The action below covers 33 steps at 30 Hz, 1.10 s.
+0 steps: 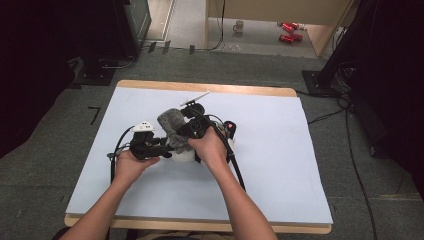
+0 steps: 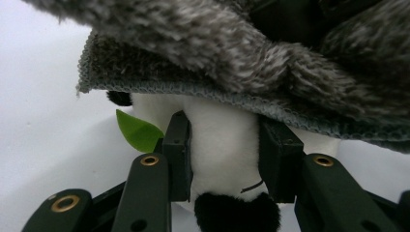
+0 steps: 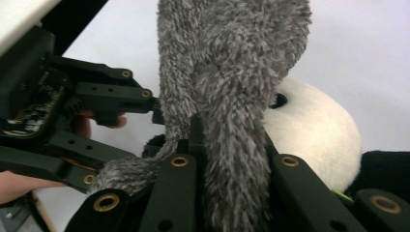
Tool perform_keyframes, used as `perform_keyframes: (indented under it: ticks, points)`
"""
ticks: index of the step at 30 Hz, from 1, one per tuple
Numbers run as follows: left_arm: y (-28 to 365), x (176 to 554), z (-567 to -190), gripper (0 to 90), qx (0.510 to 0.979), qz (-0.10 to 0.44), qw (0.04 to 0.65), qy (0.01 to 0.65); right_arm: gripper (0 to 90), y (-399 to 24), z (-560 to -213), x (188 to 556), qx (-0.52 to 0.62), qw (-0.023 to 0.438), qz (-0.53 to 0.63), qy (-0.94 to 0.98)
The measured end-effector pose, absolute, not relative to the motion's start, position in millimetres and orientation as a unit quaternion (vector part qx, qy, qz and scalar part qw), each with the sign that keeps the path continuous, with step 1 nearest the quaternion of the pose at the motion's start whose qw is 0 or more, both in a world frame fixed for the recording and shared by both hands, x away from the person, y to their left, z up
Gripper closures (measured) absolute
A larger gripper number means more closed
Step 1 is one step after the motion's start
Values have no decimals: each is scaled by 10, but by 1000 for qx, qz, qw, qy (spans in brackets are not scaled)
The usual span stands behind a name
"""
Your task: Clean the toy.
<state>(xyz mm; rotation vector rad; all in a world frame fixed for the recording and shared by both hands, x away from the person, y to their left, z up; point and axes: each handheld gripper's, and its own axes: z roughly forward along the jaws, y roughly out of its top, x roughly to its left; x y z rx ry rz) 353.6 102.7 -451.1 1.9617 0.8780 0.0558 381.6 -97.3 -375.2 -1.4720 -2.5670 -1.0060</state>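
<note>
A black-and-white panda plush (image 1: 182,156) lies mid-table, half under a grey fuzzy cloth (image 1: 172,127). My left gripper (image 1: 166,146) comes in from the left. In the left gripper view its jaws (image 2: 222,154) press on both sides of the panda's white body (image 2: 222,130), beside a green leaf (image 2: 138,131), with the cloth's knitted hem (image 2: 217,92) draped over the top. My right gripper (image 1: 189,131) sits above the toy. In the right gripper view it (image 3: 232,164) is shut on a fold of the grey cloth (image 3: 232,72), next to the panda's head (image 3: 309,135). The left gripper (image 3: 106,101) shows at the left.
A white sheet (image 1: 280,150) covers the wooden table, with bare room on all sides of the toy. Cables trail from both grippers; another cable (image 1: 350,145) runs on the floor at the right. A mug (image 1: 239,26) and red cans (image 1: 289,31) lie far off.
</note>
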Motion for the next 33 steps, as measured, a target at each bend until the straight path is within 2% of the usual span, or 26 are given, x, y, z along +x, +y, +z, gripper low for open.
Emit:
perform_keyframes:
  ticks: [3,9,13,16,18,22,33]
  points:
    - [1014,3527,-4519,620,805,28,477,350,795,-1027,-3763,3817,-463,1,-318,-828]
    - [993,3519,-4501,626,812,24,464,353,795,-1251,-3750,3828,-473,17,-305,-827]
    - [1033,3541,-4531,626,805,12,477,353,796,-1424,-3720,3834,-491,-33,-266,-829]
    - [1024,3537,-4528,625,805,15,480,349,795,-1606,-3782,3866,-515,-13,-270,-813]
    - [1003,3523,-4510,624,807,24,478,347,795,-1650,-3783,3868,-520,-16,-274,-809]
    - [1027,3542,-4508,617,805,14,479,350,797,-1616,-3722,3847,-518,-41,-283,-806]
    - [1042,3559,-4499,598,805,11,481,348,796,-1447,-3397,3680,-482,-27,-339,-808]
